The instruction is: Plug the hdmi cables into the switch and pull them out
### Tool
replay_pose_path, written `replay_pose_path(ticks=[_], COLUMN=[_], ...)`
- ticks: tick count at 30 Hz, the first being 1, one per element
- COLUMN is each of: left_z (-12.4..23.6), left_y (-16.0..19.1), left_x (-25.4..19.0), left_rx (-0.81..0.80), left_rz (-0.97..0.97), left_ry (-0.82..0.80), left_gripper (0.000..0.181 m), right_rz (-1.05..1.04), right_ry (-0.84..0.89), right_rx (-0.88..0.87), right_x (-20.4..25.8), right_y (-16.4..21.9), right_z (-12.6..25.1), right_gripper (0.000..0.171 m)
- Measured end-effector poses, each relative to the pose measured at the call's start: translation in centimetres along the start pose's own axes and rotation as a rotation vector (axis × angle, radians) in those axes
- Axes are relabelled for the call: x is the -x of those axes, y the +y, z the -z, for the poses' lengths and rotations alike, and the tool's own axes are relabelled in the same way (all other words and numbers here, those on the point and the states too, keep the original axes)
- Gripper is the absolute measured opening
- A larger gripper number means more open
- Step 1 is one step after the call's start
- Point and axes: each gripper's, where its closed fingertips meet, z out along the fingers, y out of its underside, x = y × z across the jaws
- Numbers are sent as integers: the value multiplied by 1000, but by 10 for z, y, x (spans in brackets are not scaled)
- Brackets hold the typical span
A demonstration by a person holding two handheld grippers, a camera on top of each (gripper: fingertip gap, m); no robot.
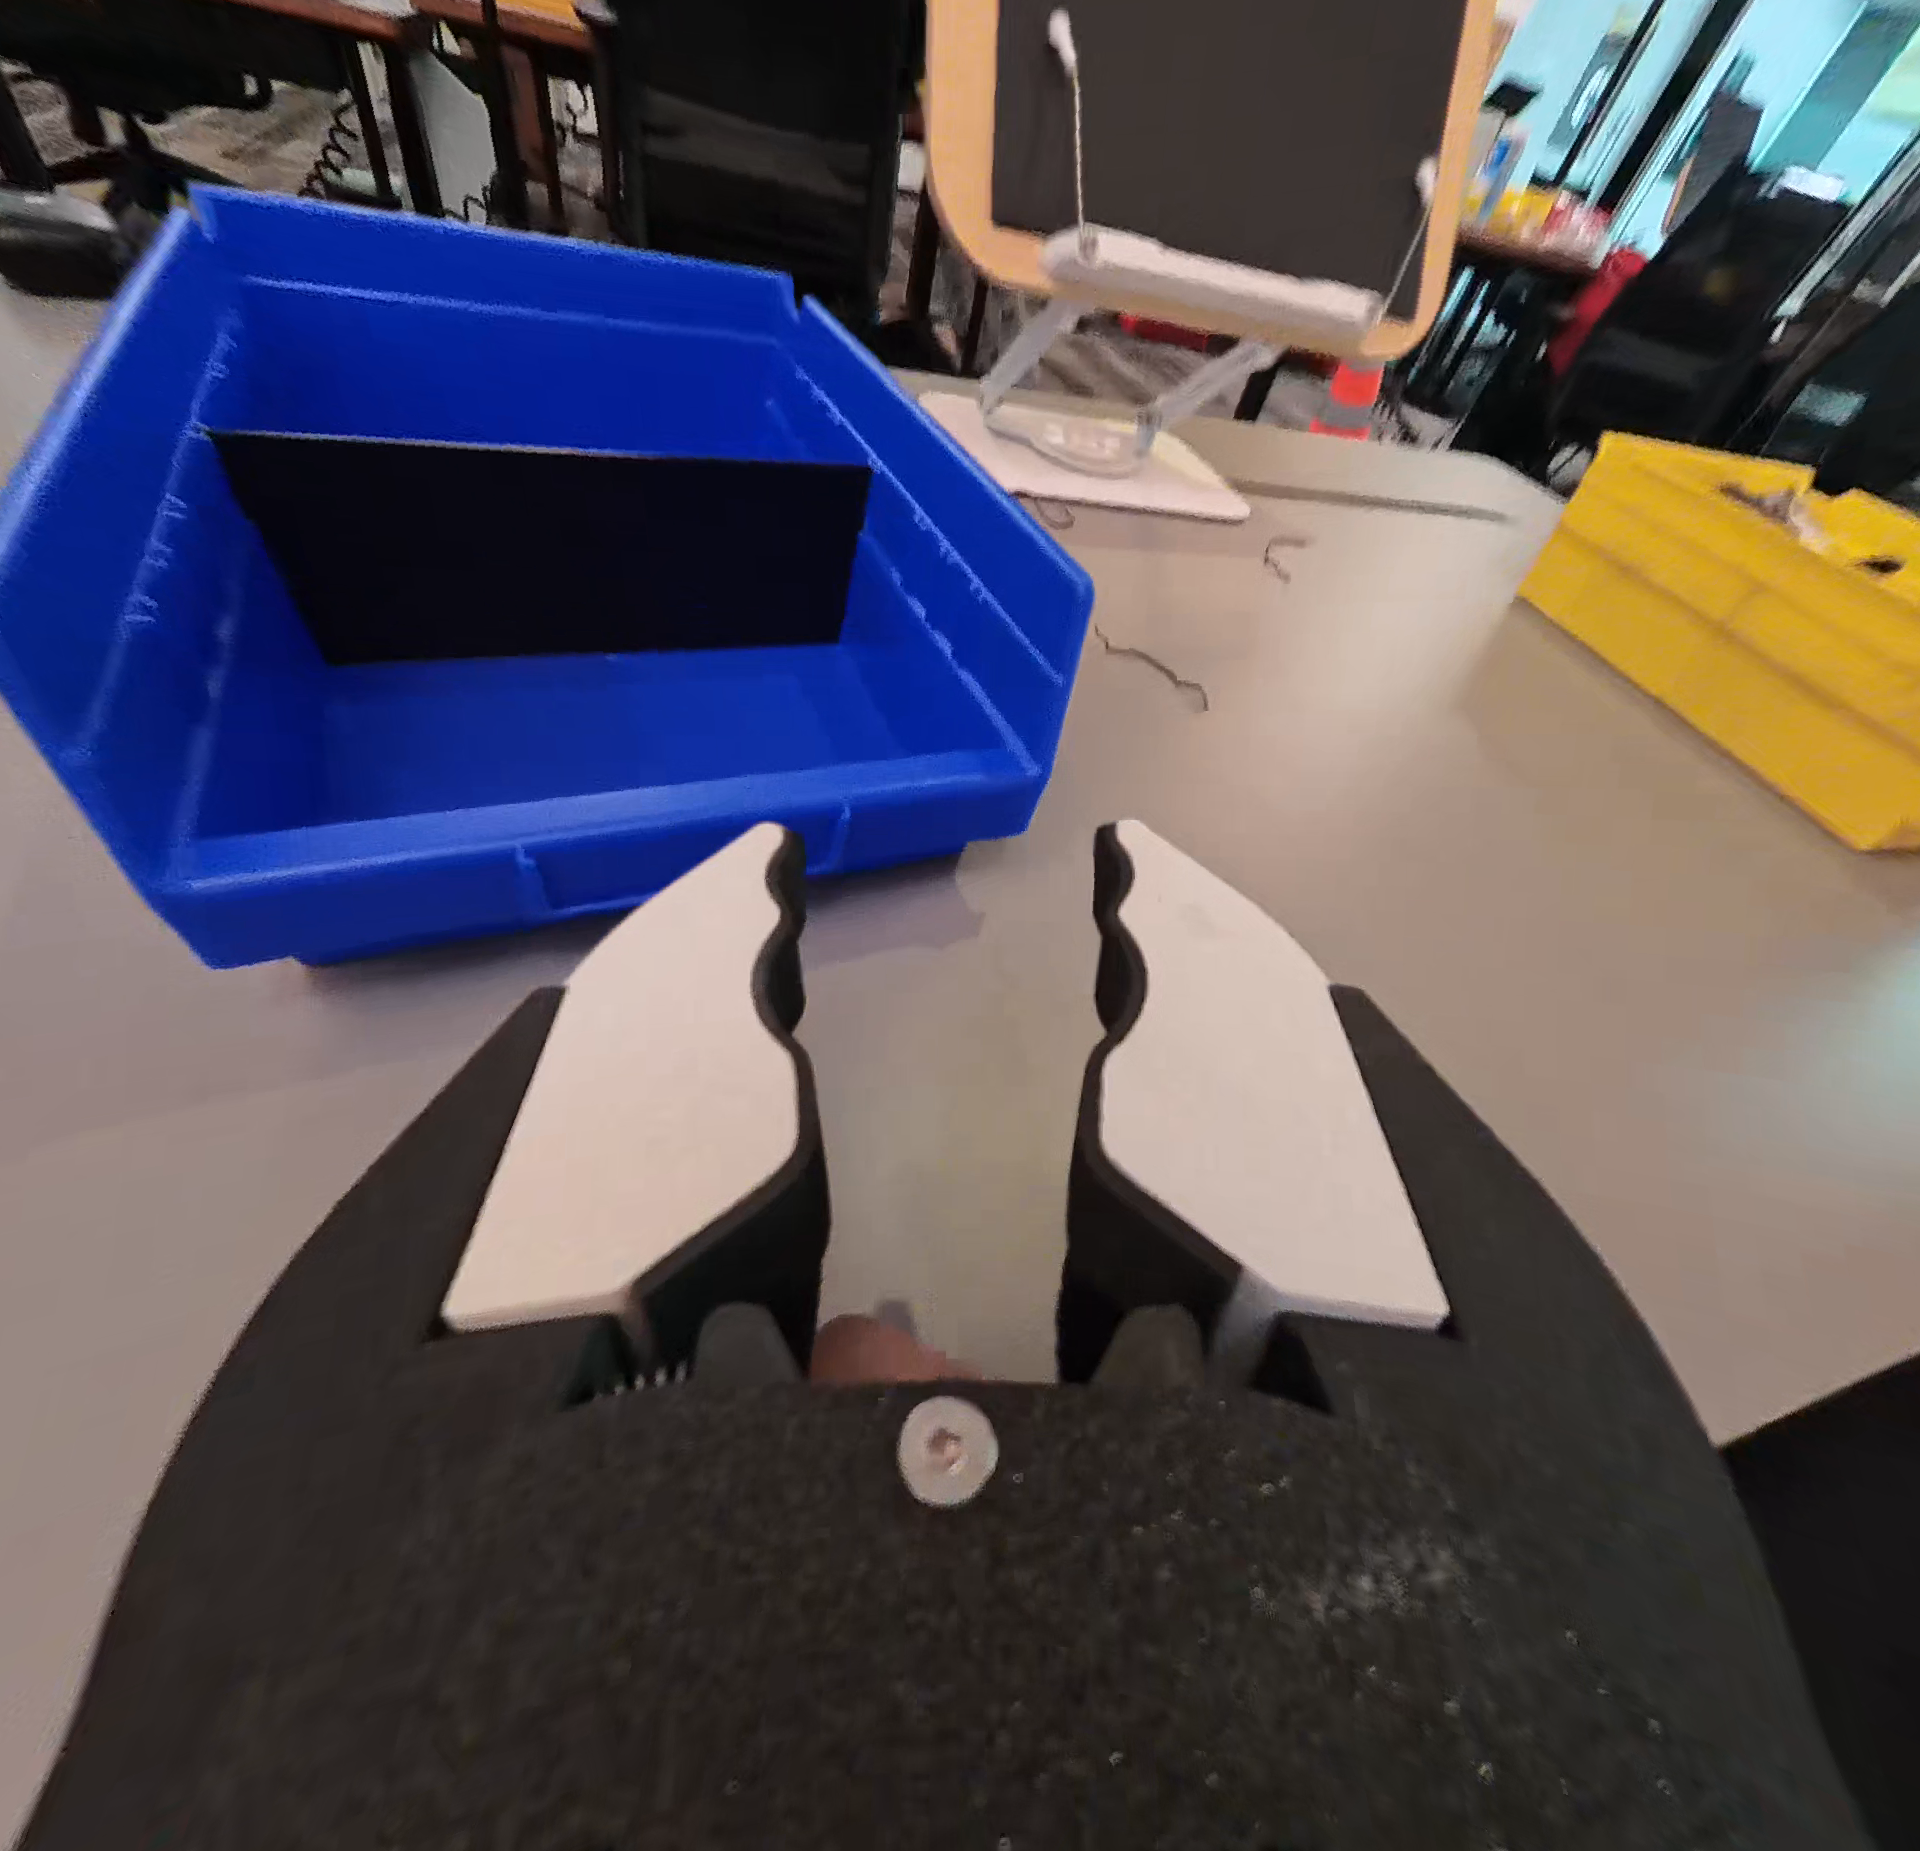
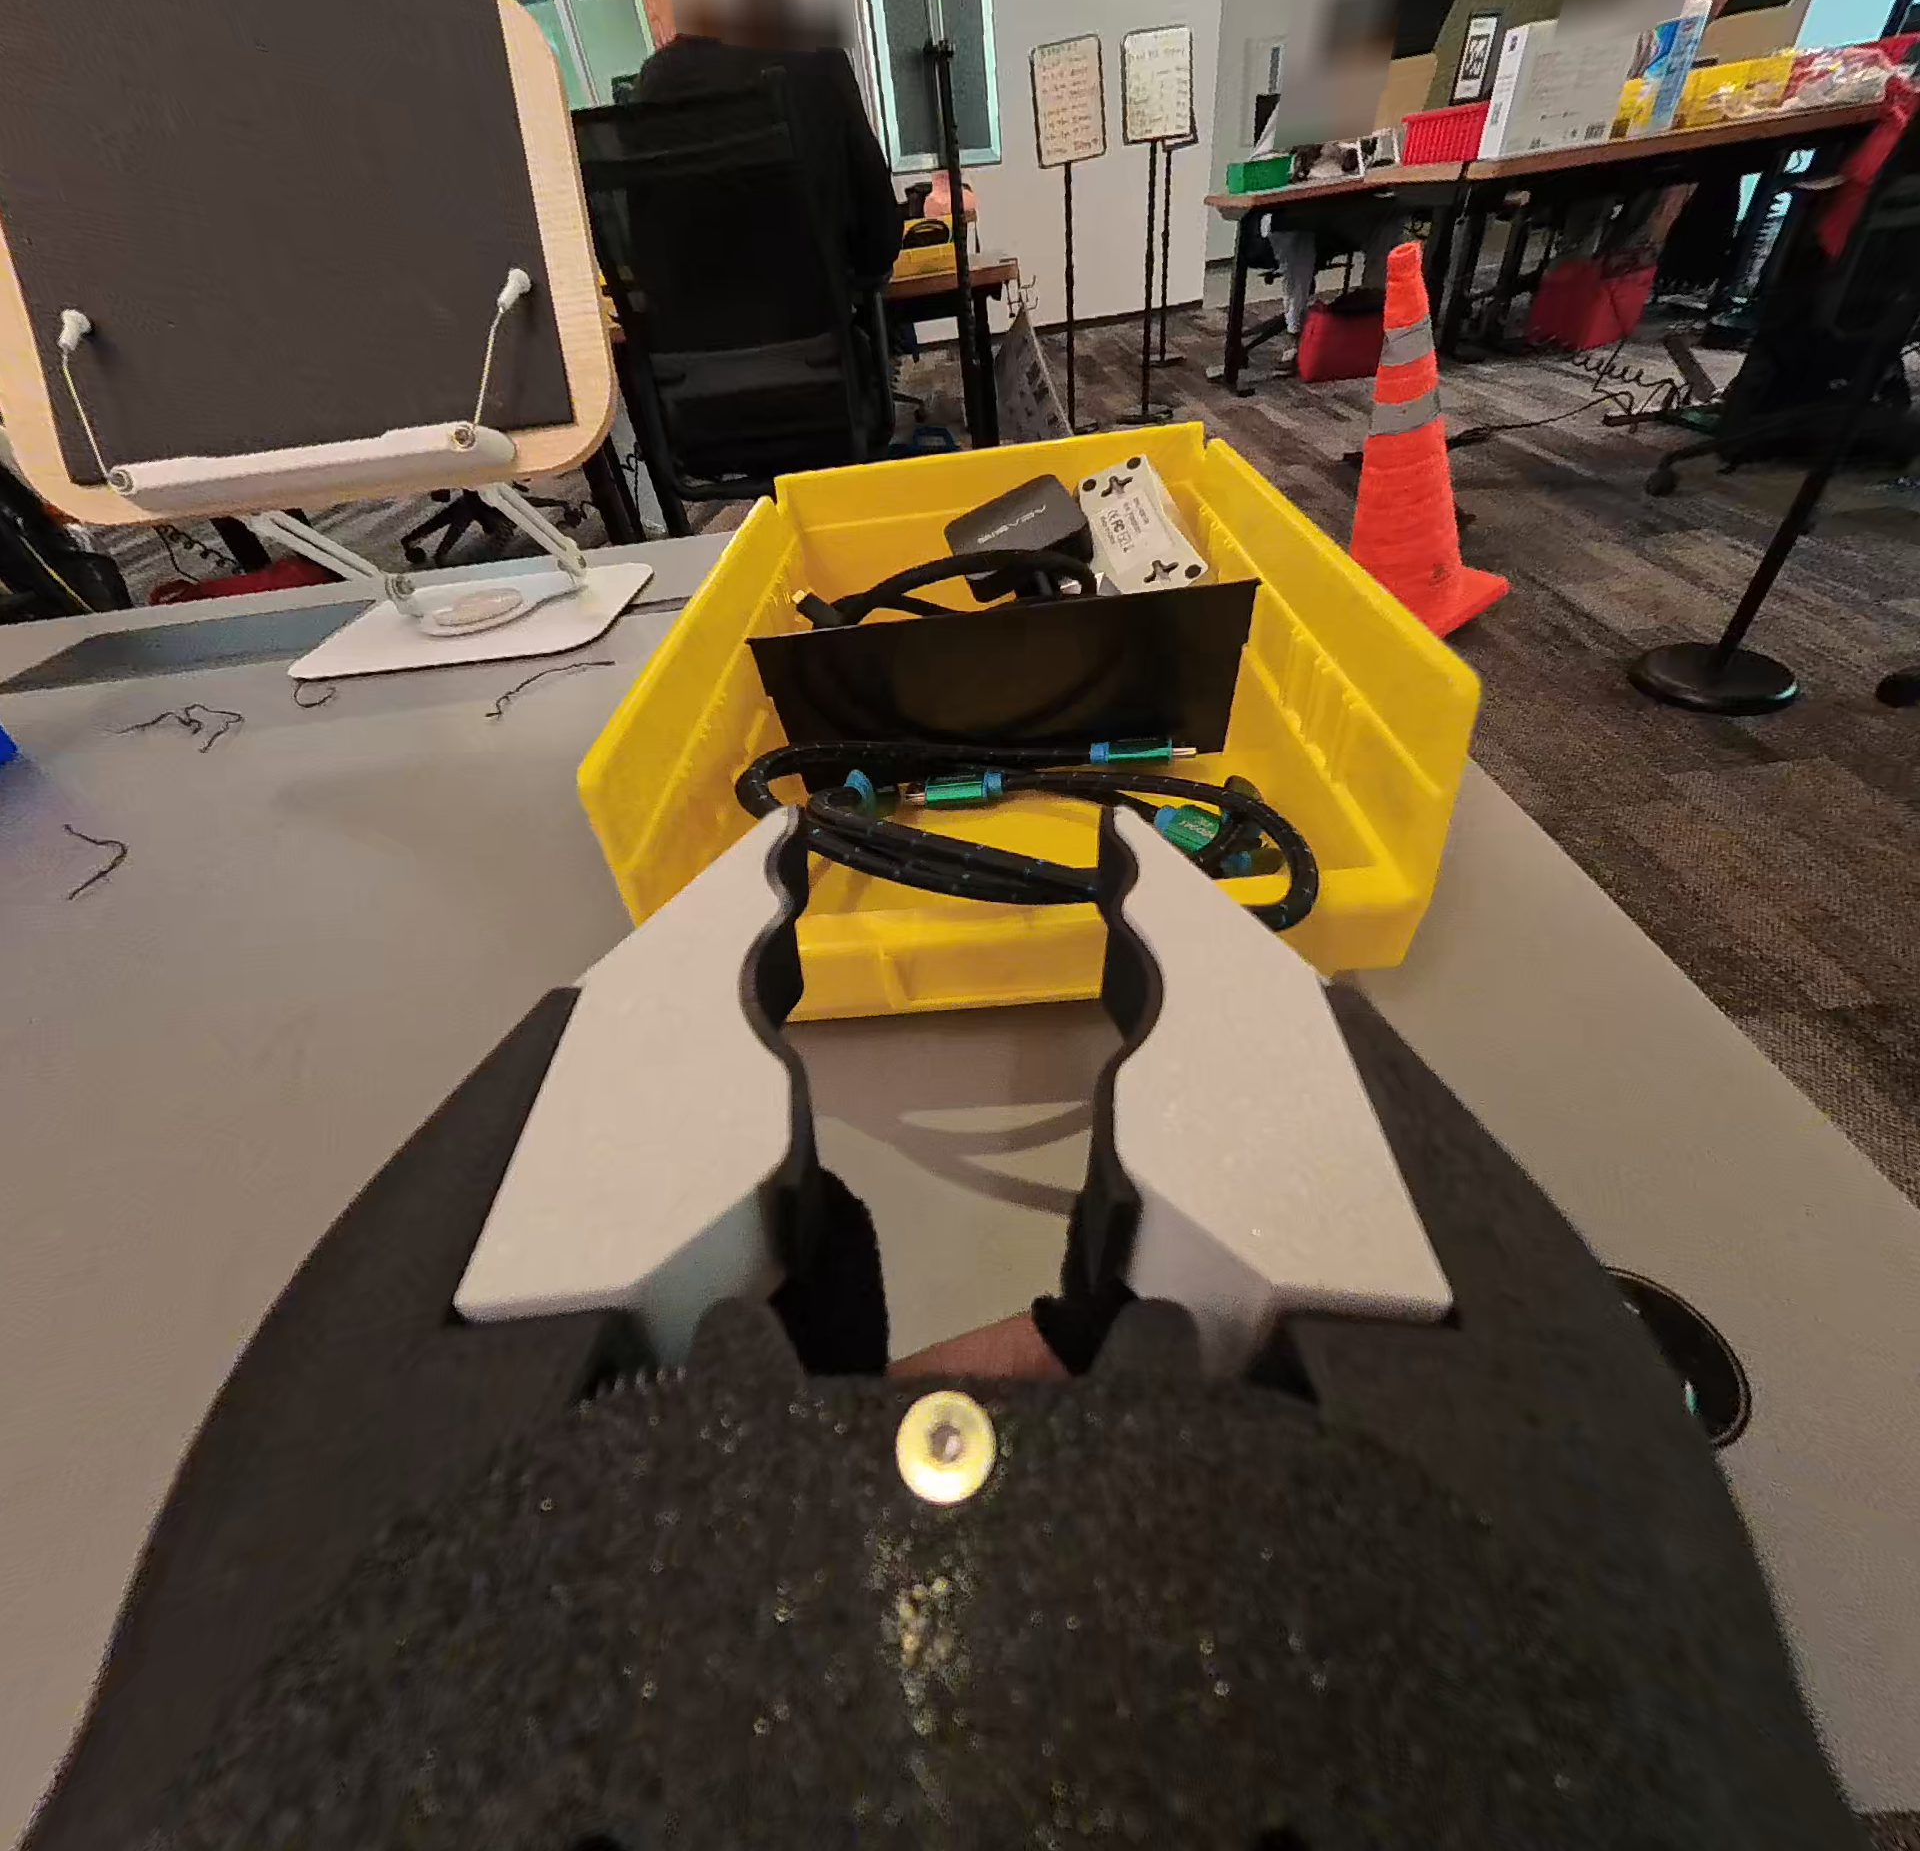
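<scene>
Fingers (image 2: 769, 928) on both grippers spread and empty, nothing plugged yet; looks like grabbing an hdmi cable (image 2: 935, 856) from the yellow bin (image 2: 1351, 721) comes next.

Orange cone (image 2: 1408, 451) beyond blue bin (image 1: 520, 596)

2 bins (image 2: 1340, 700), 1 cone (image 2: 1408, 451), 2 tools (image 2: 951, 845)

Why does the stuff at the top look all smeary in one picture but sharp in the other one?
In the left wrist view, the tilted wood-framed dark board and the room behind it are smeared by motion blur, while the blue plastic bin is fairly crisp. In the right wrist view, the yellow plastic bin and orange traffic cone look sharp; the wide lens bends the edges in both views.
</scene>
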Motion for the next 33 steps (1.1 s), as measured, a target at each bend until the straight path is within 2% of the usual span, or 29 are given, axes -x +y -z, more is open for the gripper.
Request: replay_pose_path(ticks=[2, 9, 13, 16, 18, 20, 21, 23, 28, 30, 33], left_z=[-2, -9, -9, -8, -5, 2, 7, 15, 29, 29, 20], left_y=[-4, 6, 8, 12, 14, 20, 24, 29, 35, 38, 42], left_x=[6, -2, -9, -14, -17, -18, -19, -18, -13, -15, -28], left_rx=[-24, 40, 59, 69, 78, 108, 138, 163, 176, 186, 207], left_rz=[39, 128, 115, 115, 125, 138, 143, 135, 49, -1, -75], left_ry=[-2, 65, 92, 109, 119, 121, 128, 122, 49, 29, 45], left_gripper=[53, 53, 45, 46, 46, 45, 41, 40, 38, 38, 38], right_rz=[2, 49, 87, 202, 256, 213, 189, 158, 181, 152, 154], right_ry=[2, -6, -221, -337, -237, -91, -73, -98, -131, -181, -364], right_rx=[-2, -11, -52, 118, 161, 182, 194, 212, 188, 195, 210], right_x=[0, 7, 53, 91, 94, 88, 91, 103, 121, 132, 164], right_y=[0, 0, -4, 34, 45, 48, 50, 53, 48, 48, 51], right_z=[2, 0, 1, -6, -21, -37, -46, -62, -76, -75, -64], right_gripper=[55, 55, 55, 60, 60, 60, 61, 71, 79, 81, 81])
